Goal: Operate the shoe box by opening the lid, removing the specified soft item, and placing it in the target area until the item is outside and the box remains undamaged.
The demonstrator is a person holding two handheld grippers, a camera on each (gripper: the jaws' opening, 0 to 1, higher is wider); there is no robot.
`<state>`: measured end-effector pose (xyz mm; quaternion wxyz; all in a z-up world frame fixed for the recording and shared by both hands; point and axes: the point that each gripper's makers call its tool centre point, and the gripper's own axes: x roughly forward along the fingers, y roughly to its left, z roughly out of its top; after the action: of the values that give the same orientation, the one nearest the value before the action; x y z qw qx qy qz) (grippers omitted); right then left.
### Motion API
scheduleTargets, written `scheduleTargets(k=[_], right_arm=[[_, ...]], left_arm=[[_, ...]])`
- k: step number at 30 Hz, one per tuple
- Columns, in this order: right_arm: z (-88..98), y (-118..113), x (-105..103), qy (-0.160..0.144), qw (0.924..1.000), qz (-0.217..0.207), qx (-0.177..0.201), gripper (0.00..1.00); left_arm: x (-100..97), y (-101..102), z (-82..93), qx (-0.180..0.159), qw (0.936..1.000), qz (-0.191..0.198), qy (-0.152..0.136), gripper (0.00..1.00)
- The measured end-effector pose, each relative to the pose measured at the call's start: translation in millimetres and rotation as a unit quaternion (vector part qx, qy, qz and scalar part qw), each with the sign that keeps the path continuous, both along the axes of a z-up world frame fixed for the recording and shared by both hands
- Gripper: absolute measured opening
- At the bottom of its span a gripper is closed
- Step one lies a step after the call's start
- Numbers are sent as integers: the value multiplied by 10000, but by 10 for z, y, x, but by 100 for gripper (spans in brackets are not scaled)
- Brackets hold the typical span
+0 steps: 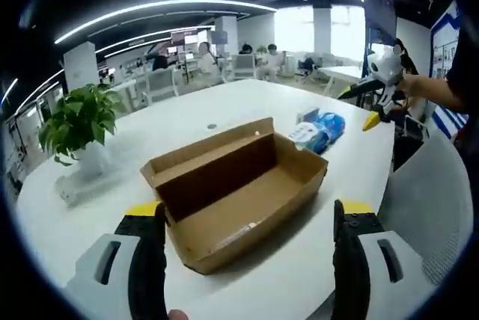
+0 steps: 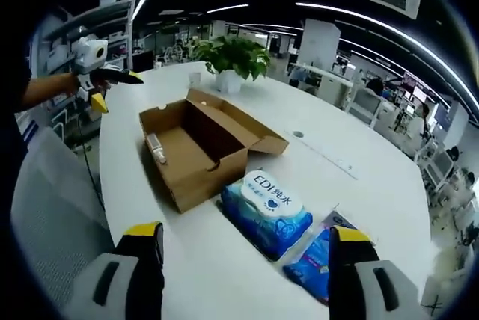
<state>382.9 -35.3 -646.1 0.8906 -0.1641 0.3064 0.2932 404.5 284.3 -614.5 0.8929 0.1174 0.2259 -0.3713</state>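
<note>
The brown cardboard shoe box (image 1: 232, 193) lies open in the middle of the white table (image 1: 187, 122), its lid flap folded back. A small pale scrap (image 1: 241, 233) lies on the box floor. Two blue soft wipe packs (image 1: 318, 130) rest on the table just outside the box. In the right gripper view the box (image 2: 196, 148) is ahead and the nearer pack (image 2: 266, 211) lies close before my right gripper (image 2: 245, 275), which is open. My left gripper (image 1: 251, 260) is open too, just short of the box's near edge. Each gripper is held above the table edge.
A potted green plant (image 1: 78, 120) in a white pot stands at the table's side, beyond the box (image 2: 232, 57). A grey chair back (image 1: 426, 208) is beside the table edge. A person's arm holds the right gripper (image 1: 378, 84). Office desks and people fill the background.
</note>
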Motion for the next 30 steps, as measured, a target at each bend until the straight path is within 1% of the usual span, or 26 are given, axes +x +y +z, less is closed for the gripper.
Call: scheduleTargets(k=[3,6,10,13,16,20,22,24,28,29,30], right_arm=[[32,8,-47,-46,10000,-52,15,91],[59,29,-116,-57,9999,-104,61,91],[60,59,-230,-67,9999,-116,27,91],[87,84,-298,-18,9994,-244,235,90],[135,127,-387,-56,9991,-304,296,90],[163,164,-453,-62,9983,-393,437,90],[162,173,-484,-48,9981,-421,455,90],[152,165,-522,-29,9979,-469,449,90],[122,131,-585,24,9971,-584,493,90],[115,127,-598,35,9969,-603,495,89],[106,125,-620,50,9968,-622,496,89]], left_arm=[[10,-33,-34,130,9998,-152,46,92],[12,-72,-72,226,9991,-324,145,88],[71,-108,-77,348,9981,-491,134,84],[165,-130,-63,427,9972,-605,121,82],[249,-155,-55,506,9962,-699,129,82],[361,-189,-72,620,9945,-832,135,81],[407,-197,-98,704,9932,-917,150,78],[431,-198,-128,762,9917,-1010,229,76],[502,-202,-200,712,9898,-1109,541,75],[515,-203,-213,751,9891,-1134,556,75],[529,-196,-240,883,9871,-1210,565,75]])
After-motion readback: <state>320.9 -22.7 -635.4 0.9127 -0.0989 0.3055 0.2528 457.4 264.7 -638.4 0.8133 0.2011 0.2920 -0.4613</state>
